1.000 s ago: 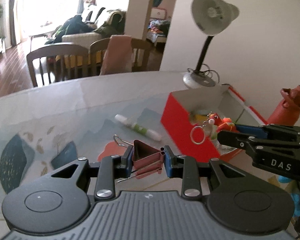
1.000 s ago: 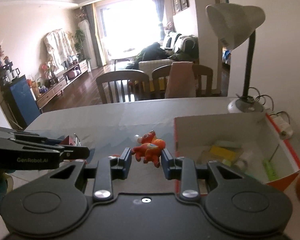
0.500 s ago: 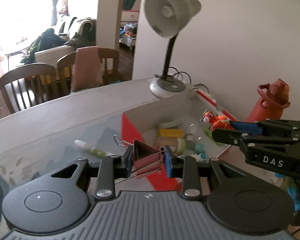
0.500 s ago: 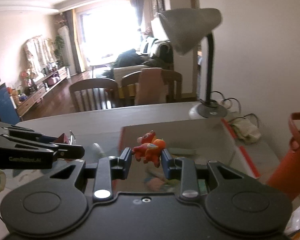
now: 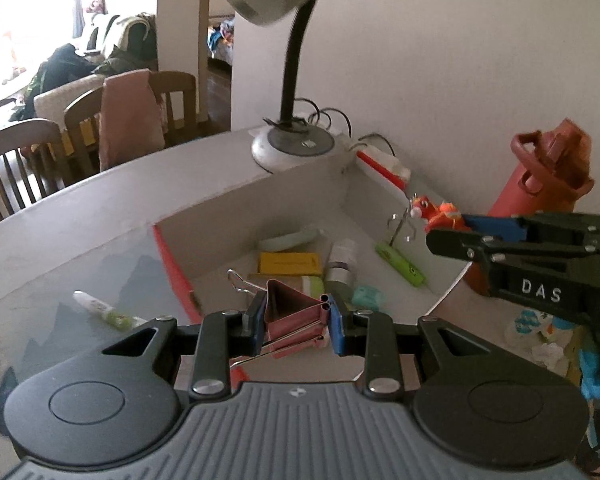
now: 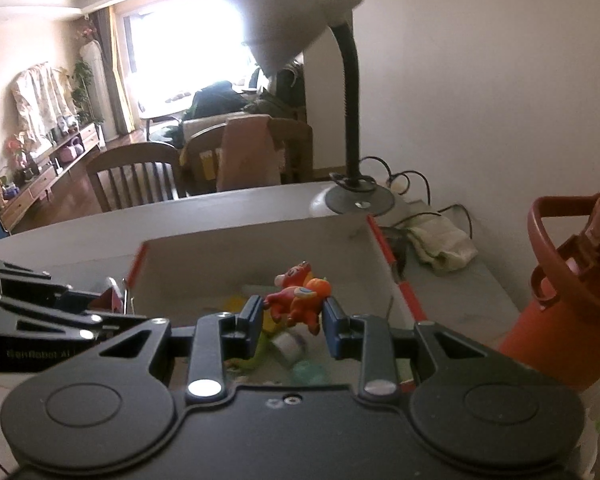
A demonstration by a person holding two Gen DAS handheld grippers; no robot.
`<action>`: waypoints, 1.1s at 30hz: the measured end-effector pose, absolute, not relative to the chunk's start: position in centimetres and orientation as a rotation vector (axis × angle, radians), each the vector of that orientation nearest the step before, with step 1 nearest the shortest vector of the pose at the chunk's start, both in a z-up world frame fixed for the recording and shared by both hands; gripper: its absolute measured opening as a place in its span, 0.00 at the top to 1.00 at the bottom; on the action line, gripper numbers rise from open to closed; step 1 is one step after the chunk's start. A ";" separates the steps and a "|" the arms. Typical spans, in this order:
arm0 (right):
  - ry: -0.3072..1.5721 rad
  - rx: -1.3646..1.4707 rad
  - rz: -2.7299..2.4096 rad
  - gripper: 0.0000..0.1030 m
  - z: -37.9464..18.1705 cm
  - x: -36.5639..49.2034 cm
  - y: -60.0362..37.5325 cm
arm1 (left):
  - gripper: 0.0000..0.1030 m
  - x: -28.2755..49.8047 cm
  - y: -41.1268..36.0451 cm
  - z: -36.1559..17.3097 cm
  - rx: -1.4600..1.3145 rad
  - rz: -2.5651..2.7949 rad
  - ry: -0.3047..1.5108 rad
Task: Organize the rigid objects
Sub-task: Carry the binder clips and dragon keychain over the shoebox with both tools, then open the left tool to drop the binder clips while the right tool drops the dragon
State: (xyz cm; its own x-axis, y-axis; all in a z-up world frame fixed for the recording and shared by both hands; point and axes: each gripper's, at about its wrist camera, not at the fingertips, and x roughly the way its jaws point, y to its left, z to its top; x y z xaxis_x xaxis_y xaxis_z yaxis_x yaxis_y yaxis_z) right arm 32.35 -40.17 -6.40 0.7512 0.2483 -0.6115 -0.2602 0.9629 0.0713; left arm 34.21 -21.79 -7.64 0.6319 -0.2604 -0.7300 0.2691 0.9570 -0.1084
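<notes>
Pink binder clip (image 5: 290, 314) is sitting clamped between the left gripper (image 5: 296, 320) pads, hanging over the red-edged box (image 5: 172, 264) — its near rim. Right gripper (image 6: 291, 318) is pinching an orange toy figure (image 6: 298, 300) above the same box, where a yellow block (image 5: 288, 263) and green tube (image 5: 400, 264) are lying.

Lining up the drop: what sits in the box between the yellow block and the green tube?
In the left wrist view, a white bottle with a dark band lies between the yellow block and the green tube.
</notes>
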 end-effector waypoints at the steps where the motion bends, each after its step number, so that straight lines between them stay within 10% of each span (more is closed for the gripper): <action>1: 0.671 -0.021 0.273 0.71 -6.8 32.8 -40.3 | 0.71 34.5 -22.2 -7.9 0.016 -0.302 0.842; 33: 0.860 -0.108 0.334 0.72 -14.3 37.2 -39.7 | 0.71 40.1 -27.0 -16.5 0.080 -0.254 1.109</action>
State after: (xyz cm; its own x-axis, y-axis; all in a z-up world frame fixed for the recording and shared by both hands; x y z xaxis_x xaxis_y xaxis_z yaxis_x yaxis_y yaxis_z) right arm 37.18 -39.68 -14.26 0.6045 0.2446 -0.7582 -0.3310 0.9428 0.0402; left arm 40.13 -26.98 -16.47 0.4200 -0.1632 -0.8927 0.2424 0.9681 -0.0630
